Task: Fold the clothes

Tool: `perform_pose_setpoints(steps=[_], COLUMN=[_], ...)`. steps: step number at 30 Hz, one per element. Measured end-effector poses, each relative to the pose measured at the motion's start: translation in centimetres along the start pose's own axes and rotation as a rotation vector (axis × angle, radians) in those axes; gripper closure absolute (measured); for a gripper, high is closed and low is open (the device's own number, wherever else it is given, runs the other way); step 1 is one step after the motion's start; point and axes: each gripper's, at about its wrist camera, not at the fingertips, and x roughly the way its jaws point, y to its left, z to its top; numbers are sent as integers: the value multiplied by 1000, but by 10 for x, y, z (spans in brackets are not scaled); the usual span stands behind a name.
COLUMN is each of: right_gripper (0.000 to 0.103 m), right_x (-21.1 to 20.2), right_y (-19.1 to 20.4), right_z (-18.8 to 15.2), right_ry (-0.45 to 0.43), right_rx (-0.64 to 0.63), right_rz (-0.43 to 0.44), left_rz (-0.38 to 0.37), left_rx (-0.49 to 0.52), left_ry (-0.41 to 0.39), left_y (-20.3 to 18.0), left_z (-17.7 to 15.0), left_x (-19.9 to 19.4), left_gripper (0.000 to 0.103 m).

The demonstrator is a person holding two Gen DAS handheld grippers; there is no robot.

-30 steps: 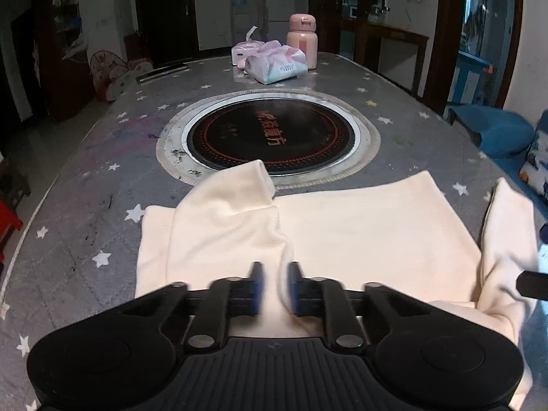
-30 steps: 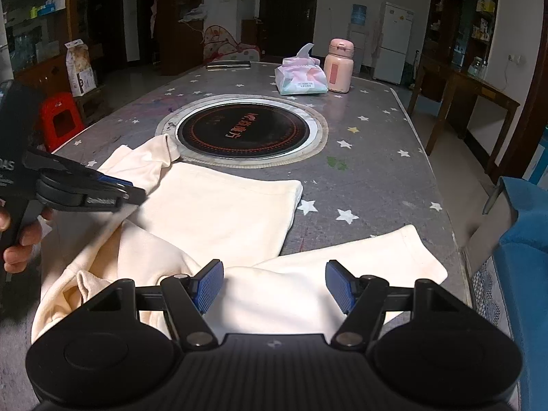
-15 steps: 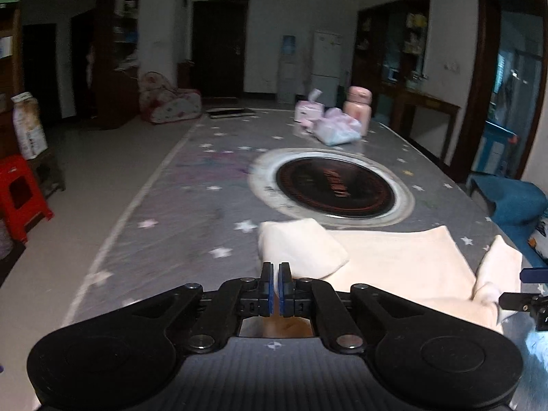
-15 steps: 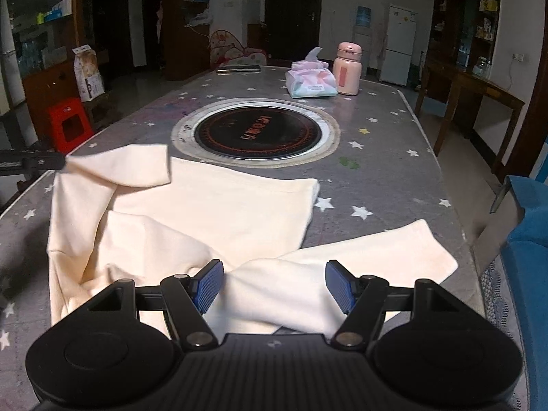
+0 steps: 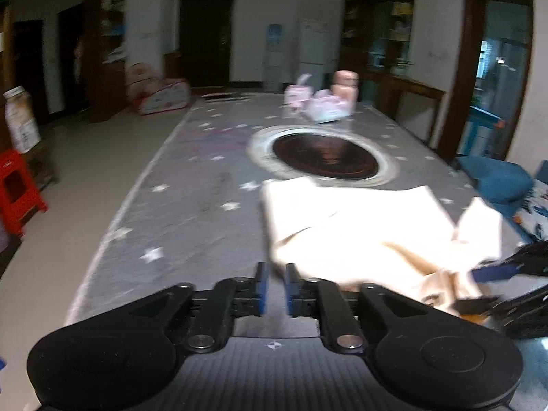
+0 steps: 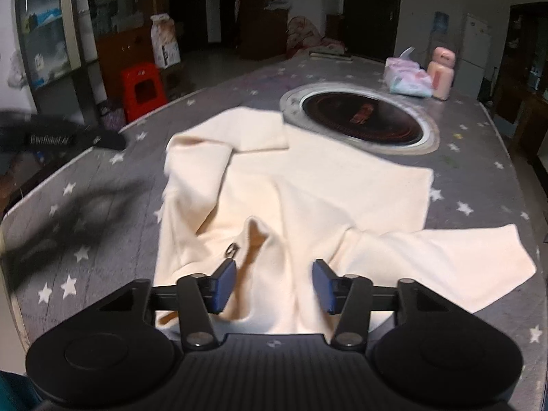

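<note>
A: Where was the cream garment (image 6: 308, 198)?

B: It lay rumpled on the grey star-patterned table (image 6: 479, 171), its far edge just beside the round cooktop (image 6: 363, 116) set into the tabletop. 1 sleeve (image 6: 445, 260) stretched to the right, and another part was folded over at the far left corner. A small metal zipper pull (image 6: 232, 249) showed near the raised fold in the middle.

A: And the right gripper (image 6: 274, 282)?

B: It hung over the near part of the garment. Its 2 blue pads were spread but closing, with the raised fold of cloth between them; I could not tell if they touched it.

A: The left gripper (image 5: 273, 287)?

B: It was over bare table, just left of the garment's near corner. Its pads stood a narrow gap apart and were opening, with nothing between them.

A: Anything else?

B: A tissue pack (image 6: 407, 80) and a pink bottle (image 6: 441, 72) stood beyond the cooktop, and a red stool (image 6: 144, 89) stood on the floor at left.
</note>
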Motion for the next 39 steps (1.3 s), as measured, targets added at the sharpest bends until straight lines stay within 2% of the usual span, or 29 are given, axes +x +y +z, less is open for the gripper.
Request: perform_pose_setpoints(steps=[1,2,7,9,10,12,14,22,25,29,33,35,37,39], right_gripper=[65,66,86,92,95,99,100,102,102,100,84,82,66,65], right_x=[2,4,5,4,3,1,-5,-41,-55,-63,-58,-47,-34,-22], right_y=[2,3,3,2,1,1,2,7,17,19,13,12,13,15], right_z=[-1,-2,-6,-8,-9,-10,-11,-23,-34,-39,-26,-18,-12,-9], right_ry=[6,11,17,16,15,9,2,1,41,47,-3,-12,-14,-10], right_rx=[0,0,6,8,11,10,7,-27,-62,-85,-57,-59,-68,-82], right_rz=[3,5,-1,-2,0,6,15,85,134,110,69,69,68,56], left_rz=[5,13,49,38,31,17,9,29,58,91,105,112,120,121], left_rx=[-11,-25,-67,-88,-94,-104,-104,-85,-96,-123,-133,-136,-149,-153], left_ry=[4,9,49,80,88,99,92,-7,-2,30,70,92,107,112], left_y=[-2,-3,1,3,4,7,8,23,37,52,60,63,66,68], left_z=[3,6,14,13,12,9,8,8,-1,-18,-35,-42,-45,-45], left_x=[6,12,51,67,70,74,72,23,7,-4,-9,-9,-7,-5], left_gripper=[56,52,47,52,67,92,97,99,99,99,99,98,98,98])
